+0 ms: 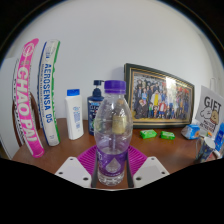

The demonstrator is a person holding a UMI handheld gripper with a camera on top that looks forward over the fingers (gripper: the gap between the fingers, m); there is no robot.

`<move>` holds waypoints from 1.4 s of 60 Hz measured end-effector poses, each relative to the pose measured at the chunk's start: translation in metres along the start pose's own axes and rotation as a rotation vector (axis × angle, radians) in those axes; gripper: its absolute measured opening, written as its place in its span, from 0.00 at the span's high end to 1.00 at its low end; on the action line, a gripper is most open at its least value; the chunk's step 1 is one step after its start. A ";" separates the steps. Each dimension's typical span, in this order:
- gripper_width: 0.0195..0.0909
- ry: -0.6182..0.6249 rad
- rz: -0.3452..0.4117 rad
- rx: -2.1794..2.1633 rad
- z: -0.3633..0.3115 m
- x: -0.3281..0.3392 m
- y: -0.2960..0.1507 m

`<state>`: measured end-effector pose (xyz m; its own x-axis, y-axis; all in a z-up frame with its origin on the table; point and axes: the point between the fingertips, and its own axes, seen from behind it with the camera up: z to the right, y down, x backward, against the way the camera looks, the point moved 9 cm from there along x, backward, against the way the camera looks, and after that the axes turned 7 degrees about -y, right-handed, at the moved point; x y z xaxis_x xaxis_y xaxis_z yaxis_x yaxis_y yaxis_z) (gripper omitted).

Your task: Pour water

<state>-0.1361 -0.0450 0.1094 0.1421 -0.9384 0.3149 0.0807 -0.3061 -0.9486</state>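
A clear bottle (112, 135) with a purple cap, filled nearly to the neck, is seen upright between the fingers of the gripper (112, 168), just above the worktop (60, 150). Whether both pads (90, 158) press on it cannot be told. No receiving vessel is seen. With the cap still on, nothing could be poured; a loose hold might let the bottle slip when tilted.

My water bottle (112, 135) blocks most of both pads, so I can't judge whether they touch it. It also covers part of the dark bottle (95, 105) behind. The gift box (209, 118) runs off view, lettering incomplete.
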 end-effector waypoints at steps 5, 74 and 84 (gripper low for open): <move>0.78 -0.008 0.003 -0.026 0.000 0.001 0.000; 0.82 -0.509 0.279 -2.024 0.236 0.091 -0.059; 0.82 -0.505 0.200 -1.935 0.236 0.092 -0.061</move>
<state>0.1046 -0.0750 0.2043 0.2519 -0.9593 -0.1272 -0.8859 -0.2816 0.3687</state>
